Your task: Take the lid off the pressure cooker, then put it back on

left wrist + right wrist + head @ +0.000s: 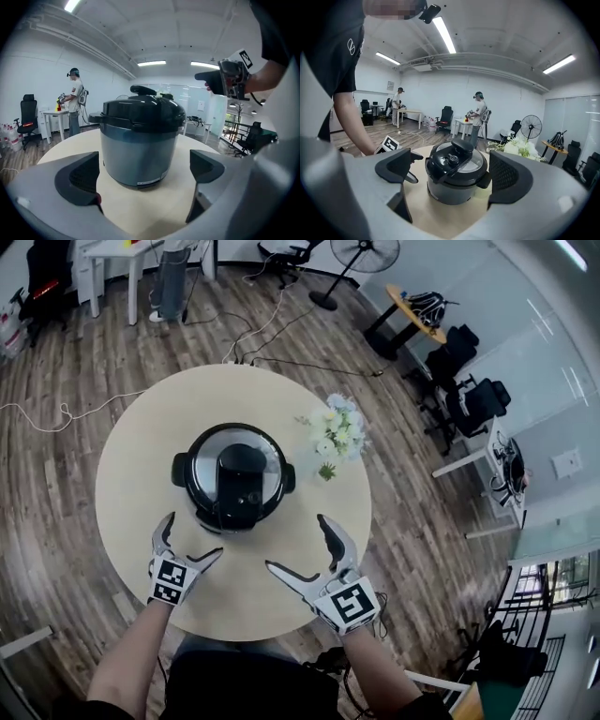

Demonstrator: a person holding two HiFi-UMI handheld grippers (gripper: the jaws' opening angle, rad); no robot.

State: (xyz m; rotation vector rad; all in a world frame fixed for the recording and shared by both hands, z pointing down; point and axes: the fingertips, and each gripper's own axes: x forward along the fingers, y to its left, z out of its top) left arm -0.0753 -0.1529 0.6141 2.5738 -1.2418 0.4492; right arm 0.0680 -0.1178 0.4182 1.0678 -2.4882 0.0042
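A black and grey pressure cooker (234, 475) stands in the middle of the round beige table (131, 456), its lid (236, 463) on. The cooker fills the left gripper view (140, 140) and sits between the jaws in the right gripper view (454, 180). My left gripper (193, 538) is open on the near left side of the cooker, a short way from it. My right gripper (298, 545) is open on the near right side, apart from the cooker. Neither holds anything.
A bunch of white and pale flowers (337, 435) lies on the table right of the cooker. Cables run over the wooden floor (56, 418) behind the table. Office chairs, desks and a standing fan (361, 259) are farther off. Two people stand at desks (479, 115) in the background.
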